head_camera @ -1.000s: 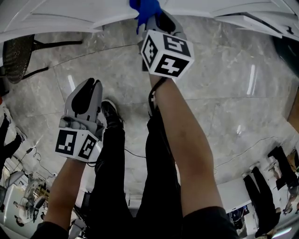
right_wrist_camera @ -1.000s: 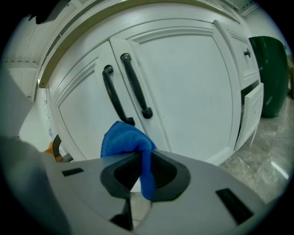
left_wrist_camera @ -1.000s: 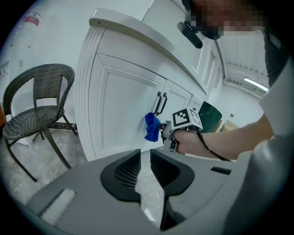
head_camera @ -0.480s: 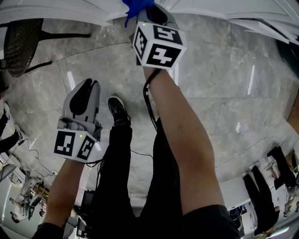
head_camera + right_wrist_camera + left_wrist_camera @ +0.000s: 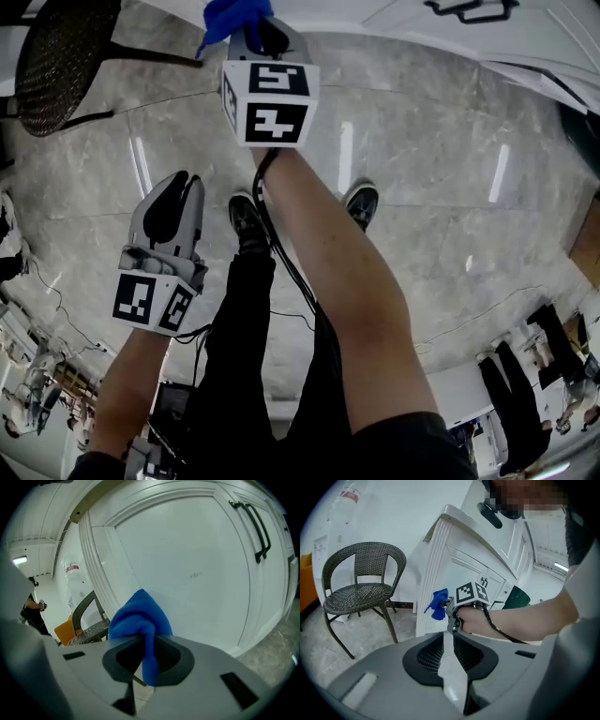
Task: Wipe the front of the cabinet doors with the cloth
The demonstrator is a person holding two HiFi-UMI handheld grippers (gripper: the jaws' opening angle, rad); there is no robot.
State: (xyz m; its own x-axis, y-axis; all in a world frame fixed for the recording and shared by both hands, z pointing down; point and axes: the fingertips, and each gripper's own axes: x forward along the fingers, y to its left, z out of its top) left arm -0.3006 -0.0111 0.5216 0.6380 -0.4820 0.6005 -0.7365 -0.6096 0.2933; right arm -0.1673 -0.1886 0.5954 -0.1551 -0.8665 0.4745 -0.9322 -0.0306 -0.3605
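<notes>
Head view: the right tool (image 5: 255,36) sits further left in frame than half a second ago, and the blue cloth (image 5: 228,16) in its grip goes with it. The white cabinet (image 5: 394,17) has slid toward the upper right. A dark door handle (image 5: 469,9) now shows at the top edge, and the wicker chair (image 5: 58,58) takes up more of the upper left. The camera moves too, so part of this shift is the head. The left tool (image 5: 181,180) hangs low over the marble floor (image 5: 450,187), about where it was, well clear of the cabinet.

Left gripper view: the left tool's jaws are drawn together with nothing between them. Beyond them the right tool holds the cloth out near the fluted left corner of the cabinet. Contact cannot be told from here.

Right gripper view: the jaws are clenched on a fold of the cloth, which bunches above them and hangs down between them. A plain white door panel (image 5: 187,564) fills the view ahead, with the door handle at upper right. Touching or just short: unclear.

Judgement: the stroke appears to be travelling leftward along the door front, so wiping is under way. How much of the panel is already covered is not decidable.
</notes>
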